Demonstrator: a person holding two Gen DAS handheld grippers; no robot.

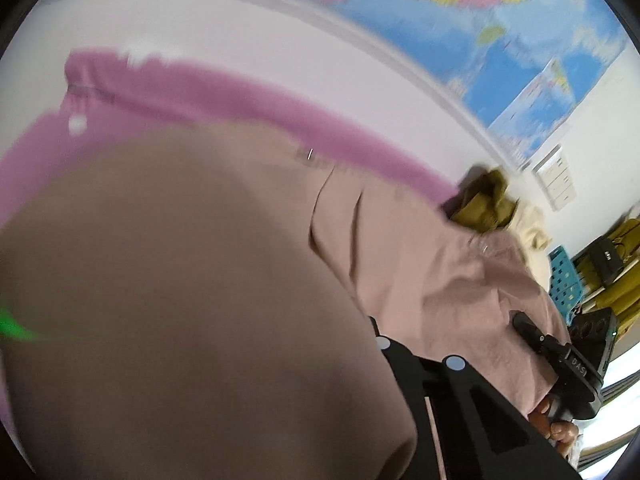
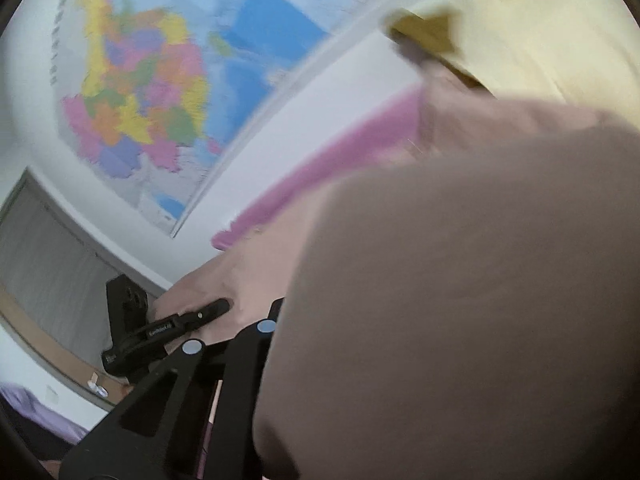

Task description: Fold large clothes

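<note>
A large beige-pink garment (image 1: 180, 280) fills most of both views, raised off the white table, and it drapes over my own fingers. My left gripper (image 1: 400, 344) is shut on a fold of it, with only the right finger (image 1: 472, 408) showing. My right gripper (image 2: 276, 320) is shut on the same garment (image 2: 460, 300), with its left finger (image 2: 172, 392) showing. The other gripper shows in each view, pinching the cloth edge, in the left wrist view (image 1: 524, 326) and in the right wrist view (image 2: 216, 308). A magenta garment (image 1: 224, 108) lies flat on the table beneath.
A white table (image 1: 240, 48) holds an olive garment (image 1: 484, 200) and a cream one (image 2: 540, 32) at one end. A coloured wall map (image 2: 152, 92) hangs behind. A blue crate (image 1: 564, 280) and white drawers (image 1: 558, 178) stand at the right.
</note>
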